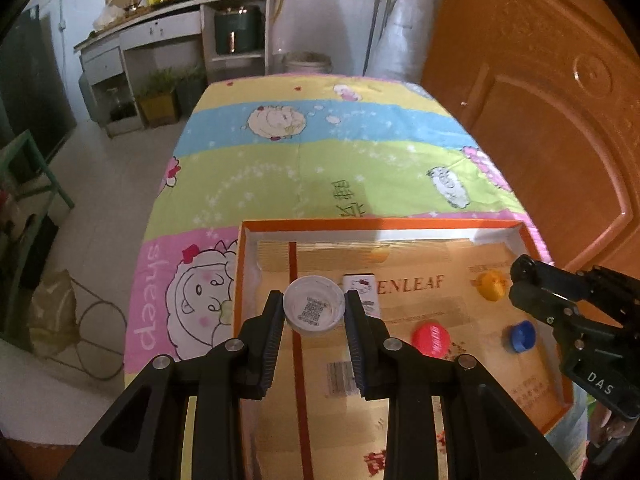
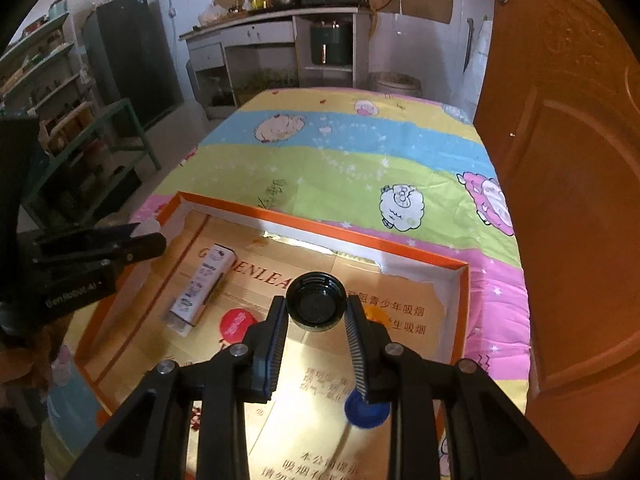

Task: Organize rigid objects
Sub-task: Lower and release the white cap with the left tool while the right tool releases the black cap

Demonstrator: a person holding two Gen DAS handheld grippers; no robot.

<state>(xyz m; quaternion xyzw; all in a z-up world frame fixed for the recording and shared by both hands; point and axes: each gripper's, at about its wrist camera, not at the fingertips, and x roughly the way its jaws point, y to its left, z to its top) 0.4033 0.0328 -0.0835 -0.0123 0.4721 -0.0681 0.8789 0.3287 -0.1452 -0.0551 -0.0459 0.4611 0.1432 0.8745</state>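
My left gripper (image 1: 314, 306) is shut on a white bottle cap (image 1: 314, 310) and holds it over the left part of an orange-rimmed cardboard tray (image 1: 360, 223). My right gripper (image 2: 317, 310) is shut on a black bottle cap (image 2: 317, 303) above the same tray (image 2: 320, 222). In the tray lie a red cap (image 1: 431, 339), a blue cap (image 1: 522, 335), a yellow cap (image 1: 492, 285) and a small white patterned box (image 1: 362, 292). The right wrist view shows the box (image 2: 200, 286), the red cap (image 2: 236, 322) and the blue cap (image 2: 366, 412).
The tray sits on a table with a colourful sheep-print cloth (image 1: 320, 152). An orange wooden door (image 1: 540, 120) stands close on the right. A kitchen counter (image 1: 168, 12) and green shelving (image 2: 80, 152) are further back and left.
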